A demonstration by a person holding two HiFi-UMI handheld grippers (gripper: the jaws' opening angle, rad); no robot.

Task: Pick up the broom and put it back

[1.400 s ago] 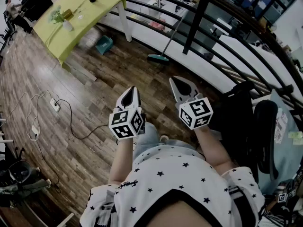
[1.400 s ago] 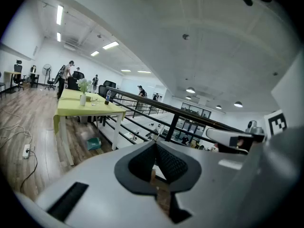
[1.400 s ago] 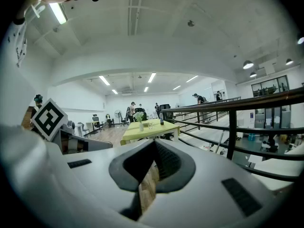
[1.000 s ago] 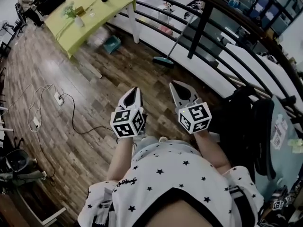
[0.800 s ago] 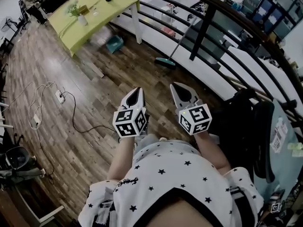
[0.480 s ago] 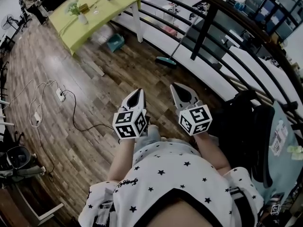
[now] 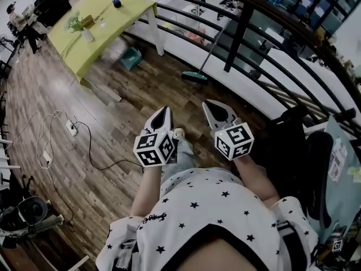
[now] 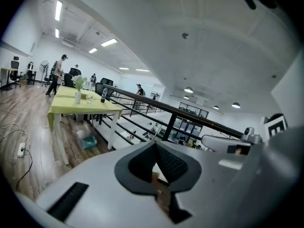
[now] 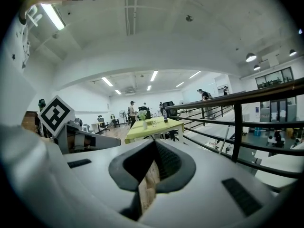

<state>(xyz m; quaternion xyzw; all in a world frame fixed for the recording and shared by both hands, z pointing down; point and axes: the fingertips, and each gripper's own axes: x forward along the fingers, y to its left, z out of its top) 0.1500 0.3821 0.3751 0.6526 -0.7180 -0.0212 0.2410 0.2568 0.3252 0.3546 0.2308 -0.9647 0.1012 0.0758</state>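
The broom [image 7: 194, 77] has a teal head resting on the wooden floor, and its pale handle leans up against the black railing [image 7: 236, 35]. It stands well ahead of both grippers. My left gripper [image 7: 163, 111] and right gripper [image 7: 209, 104] are held side by side in front of the person's body, pointing toward the broom. Both are shut with nothing between the jaws. In the right gripper view the handle [image 9: 224, 137] shows as a thin pale pole by the railing bars.
A yellow-green table [image 7: 93, 24] with a bottle and a vase stands at the far left, with a teal box [image 7: 131, 58] beneath it. A power strip [image 7: 71, 128] and cables lie on the floor at left. A black chair [image 7: 293, 151] stands close on the right.
The person has stepped forward: a shoe now shows on the floor between the grippers. Both grippers stay shut and side by side. The broom has not moved.
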